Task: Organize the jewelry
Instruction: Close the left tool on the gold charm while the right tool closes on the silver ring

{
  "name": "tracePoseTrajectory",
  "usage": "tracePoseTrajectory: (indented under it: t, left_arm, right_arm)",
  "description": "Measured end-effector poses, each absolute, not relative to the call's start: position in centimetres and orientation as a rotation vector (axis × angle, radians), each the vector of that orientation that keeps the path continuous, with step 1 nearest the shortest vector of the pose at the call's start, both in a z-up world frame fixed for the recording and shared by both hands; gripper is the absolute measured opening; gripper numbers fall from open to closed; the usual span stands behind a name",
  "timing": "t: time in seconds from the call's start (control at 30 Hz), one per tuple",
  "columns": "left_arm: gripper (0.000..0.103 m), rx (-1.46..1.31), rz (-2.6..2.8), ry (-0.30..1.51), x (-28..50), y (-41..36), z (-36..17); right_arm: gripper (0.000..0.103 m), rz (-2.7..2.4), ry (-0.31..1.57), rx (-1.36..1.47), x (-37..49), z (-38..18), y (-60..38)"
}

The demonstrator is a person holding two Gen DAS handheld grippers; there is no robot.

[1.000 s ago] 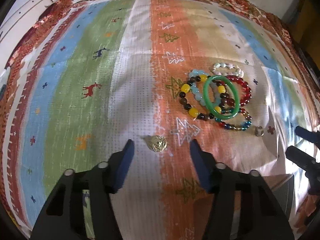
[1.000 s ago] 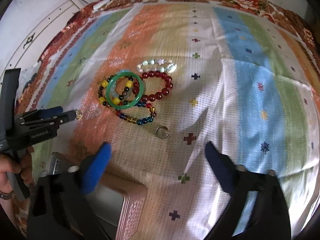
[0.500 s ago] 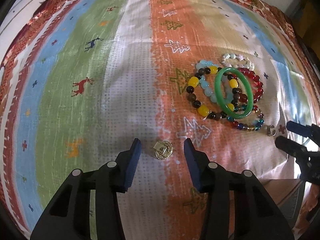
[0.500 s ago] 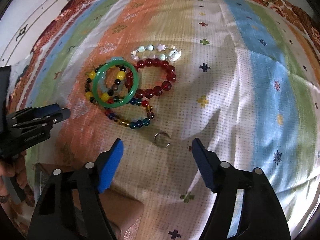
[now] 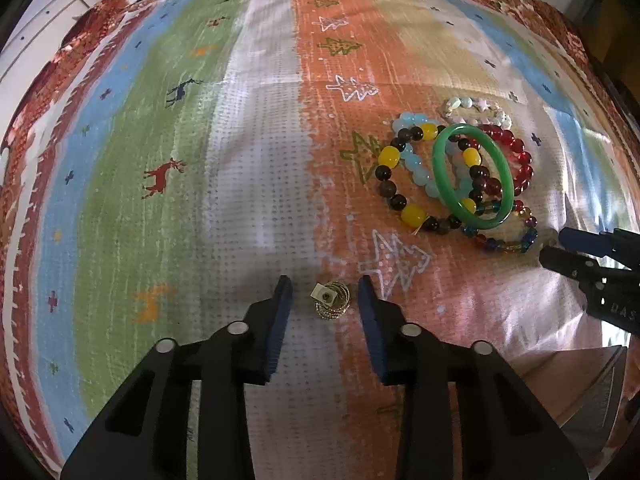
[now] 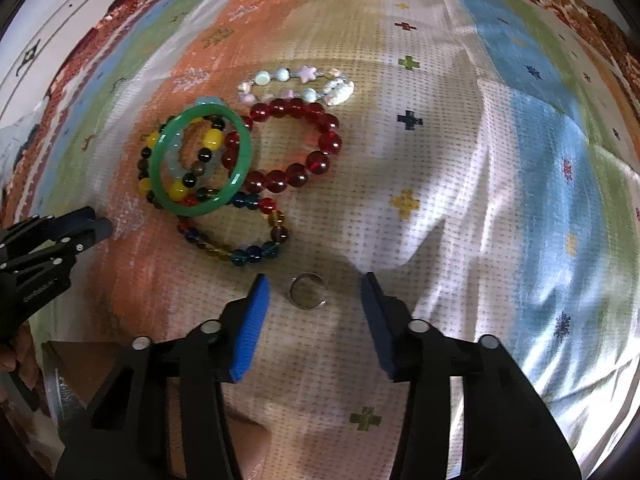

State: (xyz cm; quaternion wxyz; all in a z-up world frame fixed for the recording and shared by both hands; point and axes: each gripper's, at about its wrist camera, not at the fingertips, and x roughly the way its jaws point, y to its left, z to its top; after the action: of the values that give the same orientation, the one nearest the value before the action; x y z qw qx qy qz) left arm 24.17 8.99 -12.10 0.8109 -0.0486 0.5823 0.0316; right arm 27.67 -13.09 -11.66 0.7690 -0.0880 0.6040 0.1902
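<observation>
box (image 6: 76,376) half hidden, tongs (image 6: 314,304) closing

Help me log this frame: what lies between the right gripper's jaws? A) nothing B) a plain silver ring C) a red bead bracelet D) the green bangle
B: the silver ring lies on the cloth between the closing jaws of the right gripper, untouched by either pad.

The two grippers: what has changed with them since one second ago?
Both came down and their jaws are closing: the left gripper around the gold ring, the right gripper around the silver ring. Neither ring is pinched yet. The bracelets stayed put.
</observation>
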Motion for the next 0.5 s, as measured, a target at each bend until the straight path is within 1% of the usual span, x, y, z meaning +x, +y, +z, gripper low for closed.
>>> tracePoseTrajectory:
  t: [0.1, 0.17, 0.27, 0.5]
  left_arm:
    - [0.025, -0.099, 0.07, 1.24, 24.2, 9.0, -12.1]
    - [0.019, -0.086, 0.073, 1.238, 24.2, 8.9, -12.2]
    - [0.017, -0.08, 0.069, 1.238, 24.2, 8.7, -12.2]
    - [0.016, -0.112, 0.049, 1.242, 24.2, 8.9, -12.0]
  right_arm:
    - [0.031, 0.396, 1.316, -0.2, 27.9, -11.8, -13.3]
    - [0.027, 0.39, 1.316, -0.205, 28.0, -11.8, -13.3]
    - [0.021, 0.383, 1.316, -0.198, 28.1, -11.8, -13.9]
    - [0.021, 0.394, 1.32, -0.169, 28.3, -11.6, -14.6]
